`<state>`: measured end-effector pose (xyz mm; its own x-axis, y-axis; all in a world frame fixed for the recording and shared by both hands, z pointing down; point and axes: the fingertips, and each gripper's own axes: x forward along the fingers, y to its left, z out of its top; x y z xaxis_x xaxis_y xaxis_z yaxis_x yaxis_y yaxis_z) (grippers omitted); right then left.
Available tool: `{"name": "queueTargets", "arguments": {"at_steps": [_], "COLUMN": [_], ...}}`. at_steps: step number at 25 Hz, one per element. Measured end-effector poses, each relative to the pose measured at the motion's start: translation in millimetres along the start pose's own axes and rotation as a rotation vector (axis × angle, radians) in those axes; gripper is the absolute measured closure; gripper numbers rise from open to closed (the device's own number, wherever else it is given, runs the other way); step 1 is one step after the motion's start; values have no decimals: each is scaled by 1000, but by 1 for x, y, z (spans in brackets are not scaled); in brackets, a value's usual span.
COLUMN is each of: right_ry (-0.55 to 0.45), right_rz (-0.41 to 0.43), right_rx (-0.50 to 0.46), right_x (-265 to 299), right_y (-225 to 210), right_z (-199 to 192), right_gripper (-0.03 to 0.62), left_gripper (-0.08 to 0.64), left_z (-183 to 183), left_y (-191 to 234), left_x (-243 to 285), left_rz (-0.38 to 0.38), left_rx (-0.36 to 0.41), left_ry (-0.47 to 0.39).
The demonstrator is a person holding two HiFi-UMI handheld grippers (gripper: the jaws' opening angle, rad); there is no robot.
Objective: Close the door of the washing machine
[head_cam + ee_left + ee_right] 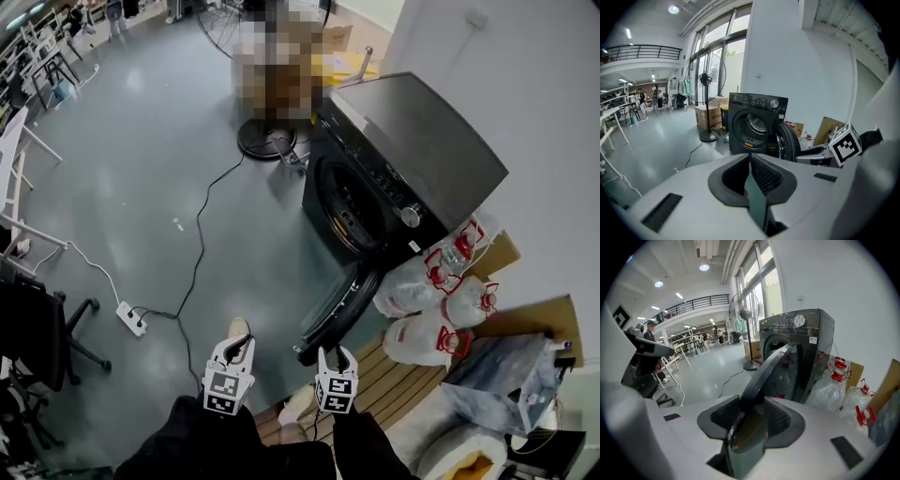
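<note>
Head view looks steeply down on a dark front-loading washing machine (412, 150) at about one o'clock, standing on the grey floor (141, 169) against a white wall (553, 112). Its round door (339, 305) is swung wide open. It hangs out from the drum (361, 211) toward six o'clock, so its free edge comes close to the two tools at the bottom of the picture.

The right tool (336, 354) sits right at that free edge. In the right gripper view its jaws stand wide apart with the door's black rim running up between them, and I can't make out whether the pads actually press on it. The left tool (238, 345) hovers just at nine o'clock of the right one, over bare floor and apart from the door. In the left gripper view its jaws are closed together with nothing between them, and it points at the machine's open front.

At five o'clock of the machine, clear water jugs (422, 339) with red caps lie bunched against its side. Beside them are a slatted wooden board (398, 375) and a sheet of cardboard (530, 319). A fan (265, 139) has its round base at twelve o'clock. A black cable (199, 246) runs across the floor to a white power strip (131, 320) at eight o'clock. A black office chair (42, 342) stands at the left edge, around nine o'clock.
</note>
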<state>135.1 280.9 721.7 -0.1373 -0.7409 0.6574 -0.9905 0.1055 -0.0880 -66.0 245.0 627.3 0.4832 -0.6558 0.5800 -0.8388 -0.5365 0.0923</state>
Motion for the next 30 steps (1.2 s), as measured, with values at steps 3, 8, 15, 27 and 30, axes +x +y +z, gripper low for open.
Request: {"name": "queueTargets", "arguments": {"at_steps": [3,8,15,27,30], "right_ry": [4,9,22,27,24], "right_rz": [6,-37,-23,-54,-56], "right_rx": [5,68,70,93,88], "right_x": [17,47,84,134,145], "right_y": [17,40,67,96,101], "right_z": [11,31,58,96,106], "right_gripper": [414,414,420,431,431], "left_gripper": [525,525,525,525,525], "left_z": [0,3,5,5,10], "left_y": [18,47,86,137,154], "left_x": [11,27,40,51,59], "left_rz": [-8,-14,4,23,23], "left_rx": [-8,-13,-30,-70,-70], "left_ry": [6,12,17,15,15]}}
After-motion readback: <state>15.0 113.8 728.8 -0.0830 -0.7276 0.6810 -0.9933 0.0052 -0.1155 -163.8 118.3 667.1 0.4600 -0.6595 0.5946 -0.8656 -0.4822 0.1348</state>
